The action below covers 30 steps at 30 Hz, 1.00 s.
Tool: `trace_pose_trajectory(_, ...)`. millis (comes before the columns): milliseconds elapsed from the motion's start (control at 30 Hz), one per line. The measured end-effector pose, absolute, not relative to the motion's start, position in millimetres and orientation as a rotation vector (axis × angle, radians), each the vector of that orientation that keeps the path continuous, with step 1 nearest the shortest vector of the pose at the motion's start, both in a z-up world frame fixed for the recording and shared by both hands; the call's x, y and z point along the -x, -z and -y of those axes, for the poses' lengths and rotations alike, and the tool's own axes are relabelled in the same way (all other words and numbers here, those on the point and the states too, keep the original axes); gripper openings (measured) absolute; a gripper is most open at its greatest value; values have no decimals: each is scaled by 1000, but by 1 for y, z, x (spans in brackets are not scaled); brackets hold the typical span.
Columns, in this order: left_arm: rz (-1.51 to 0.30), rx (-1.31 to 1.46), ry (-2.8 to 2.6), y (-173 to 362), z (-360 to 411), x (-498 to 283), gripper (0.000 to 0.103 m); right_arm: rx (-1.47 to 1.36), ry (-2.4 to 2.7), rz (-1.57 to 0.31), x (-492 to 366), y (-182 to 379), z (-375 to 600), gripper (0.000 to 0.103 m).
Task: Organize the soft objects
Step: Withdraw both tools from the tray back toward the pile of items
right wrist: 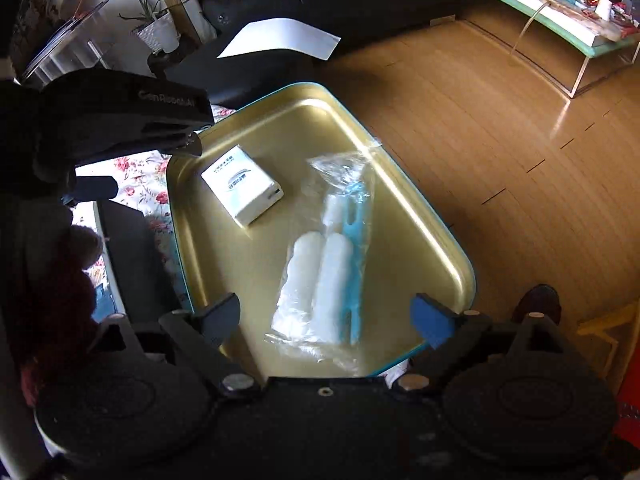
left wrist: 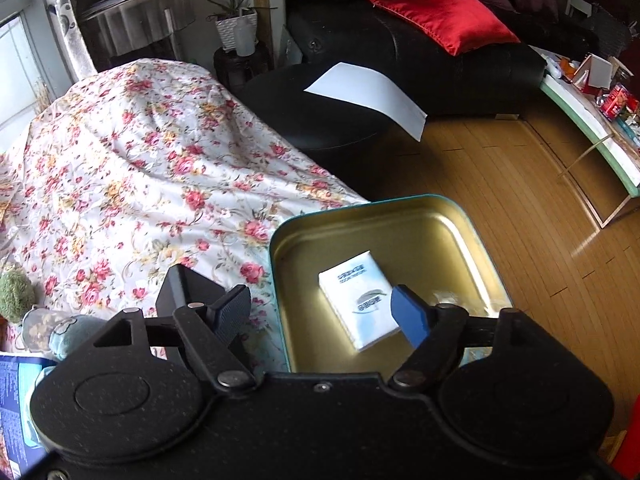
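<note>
So we're looking at two light, squashy things sitting in the gold tin tray [right wrist: 420, 216]. The tissue pack [right wrist: 243, 185] on the left is giving under a squeeze, so we're pinching its short sides. The bagged rollers [right wrist: 320, 276] are slippery; we'd go mid-bundle. Left claw [left wrist: 324, 314] and right claw [right wrist: 326, 322] are both hanging open, empty. The tray's resting on a floral bedspread [left wrist: 132, 168], with wood floor [right wrist: 500, 128] to the right.

Setting: a home living room. Black leather sofa [left wrist: 420, 52] with red satin cushion [left wrist: 440, 12], wooden plank floor [left wrist: 500, 184]. Potted plant in white woven pot [left wrist: 234, 26] beside the sofa's left end.
</note>
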<state>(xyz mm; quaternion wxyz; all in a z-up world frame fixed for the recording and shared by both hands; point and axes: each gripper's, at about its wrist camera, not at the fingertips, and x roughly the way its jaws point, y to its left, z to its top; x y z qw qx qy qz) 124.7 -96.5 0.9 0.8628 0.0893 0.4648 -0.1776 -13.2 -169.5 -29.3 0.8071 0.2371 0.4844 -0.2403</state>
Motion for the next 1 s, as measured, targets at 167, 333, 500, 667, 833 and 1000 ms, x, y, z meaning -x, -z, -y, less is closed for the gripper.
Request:
trace_pose_trajectory(167, -968, -207, 362, -2, 93, -120, 78, -507, 515, -1030, 15, 31, 170, 93)
trace_pose_trajectory(333, -969, -209, 353, -6, 87, -115, 84, -512, 524, -1034, 15, 34, 171, 93)
trace_pose_trajectory(500, -968, -220, 346, -10, 81, -108, 85, -506, 527, -1040, 13, 36, 170, 93)
trace_pose_trajectory(667, -973, -215, 331, -14, 70, -103, 86, -507, 534, -1041, 15, 36, 171, 93)
trace_pose_trajectory(833, -971, -199, 315, -21, 54, -96, 86, -504, 536, -1046, 16, 36, 171, 93)
trace_pose_trajectory(1000, -967, -190, 306, -27, 36, -85, 87, -492, 531, -1051, 18, 36, 170, 94)
